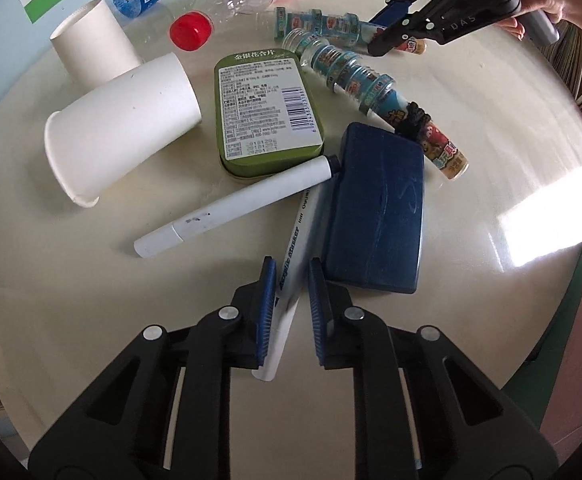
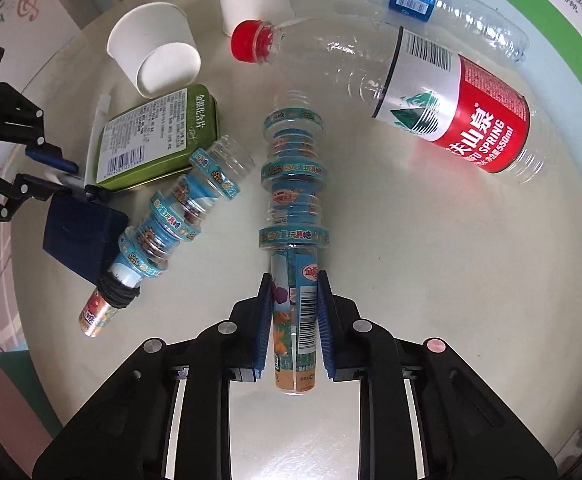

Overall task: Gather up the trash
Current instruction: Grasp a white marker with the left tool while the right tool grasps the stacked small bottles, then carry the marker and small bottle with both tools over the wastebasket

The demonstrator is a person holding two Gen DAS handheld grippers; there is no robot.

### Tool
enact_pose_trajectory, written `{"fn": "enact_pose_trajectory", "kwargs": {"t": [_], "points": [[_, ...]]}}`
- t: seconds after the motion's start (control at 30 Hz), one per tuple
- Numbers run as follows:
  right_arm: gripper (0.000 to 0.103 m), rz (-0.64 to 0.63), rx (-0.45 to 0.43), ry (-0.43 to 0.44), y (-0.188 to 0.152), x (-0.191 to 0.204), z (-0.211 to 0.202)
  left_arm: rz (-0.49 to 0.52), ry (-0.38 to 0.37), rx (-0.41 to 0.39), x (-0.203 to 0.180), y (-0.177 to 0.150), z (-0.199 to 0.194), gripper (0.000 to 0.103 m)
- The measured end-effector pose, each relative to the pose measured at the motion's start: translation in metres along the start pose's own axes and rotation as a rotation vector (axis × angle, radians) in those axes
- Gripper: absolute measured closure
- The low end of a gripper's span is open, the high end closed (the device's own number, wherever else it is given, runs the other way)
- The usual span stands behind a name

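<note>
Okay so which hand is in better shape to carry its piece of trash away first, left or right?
Probably right: the right gripper squarely clamps the candy tube. The left gripper has the marker, but its right pad looks slightly clear.

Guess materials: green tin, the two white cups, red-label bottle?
Green tin: looks like painted metal, glossy, rolled rim at the base. White cups: matte paper, rolled lip. Red-label bottle: clear thin plastic with ribbed walls and highlights, film label, plastic cap.
</note>
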State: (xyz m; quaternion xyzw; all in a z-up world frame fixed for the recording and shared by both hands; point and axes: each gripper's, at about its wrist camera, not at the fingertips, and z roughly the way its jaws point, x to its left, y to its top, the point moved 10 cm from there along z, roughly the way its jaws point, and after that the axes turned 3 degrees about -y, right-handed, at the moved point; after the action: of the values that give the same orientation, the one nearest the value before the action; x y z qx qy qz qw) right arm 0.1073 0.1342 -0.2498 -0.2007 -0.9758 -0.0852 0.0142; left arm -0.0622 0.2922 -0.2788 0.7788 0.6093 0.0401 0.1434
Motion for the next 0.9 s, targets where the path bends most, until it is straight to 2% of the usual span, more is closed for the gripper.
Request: {"fn": "enact_pose_trajectory", "kwargs": {"t": [0.07, 0.17, 0.3, 0.33, 0.4, 0.63, 0.87, 0.9], "points": [[0.081, 0.005, 0.001, -0.005, -0.003, -0.004, 0.001, -0.033, -0.009, -0.002, 0.002, 0.003, 0.0, 0.087], [0.081, 0.027, 0.006, 0.012, -0.009, -0.008, -0.001, -0.021, 0.01, 0.002, -0.003, 0.006, 0.002, 0.089], [0.081, 0.041, -0.001, 0.017, -0.008, -0.008, -0.008, -0.042, 0.005, 0.002, -0.007, -0.008, -0.002, 0.092], [0.081, 0.047, -0.006, 0.018, -0.007, -0.009, -0.012, -0.05, 0.018, -0.004, 0.0, -0.021, -0.01, 0.092], [0.081, 0.053, -0.016, 0.012, -0.007, -0.011, -0.02, -0.088, -0.004, -0.013, -0.002, -0.029, -0.013, 0.092], [0.081, 0.059, -0.047, 0.022, -0.002, -0.012, -0.043, -0.184, 0.001, -0.066, 0.0, -0.055, -0.042, 0.092], [0.082, -0.025, -0.09, 0.059, 0.018, 0.026, -0.075, -0.286, 0.018, -0.128, 0.003, -0.088, -0.077, 0.092], [0.082, -0.051, -0.093, 0.038, 0.022, 0.034, -0.081, -0.3, 0.028, -0.135, 0.004, -0.094, -0.08, 0.092]]}}
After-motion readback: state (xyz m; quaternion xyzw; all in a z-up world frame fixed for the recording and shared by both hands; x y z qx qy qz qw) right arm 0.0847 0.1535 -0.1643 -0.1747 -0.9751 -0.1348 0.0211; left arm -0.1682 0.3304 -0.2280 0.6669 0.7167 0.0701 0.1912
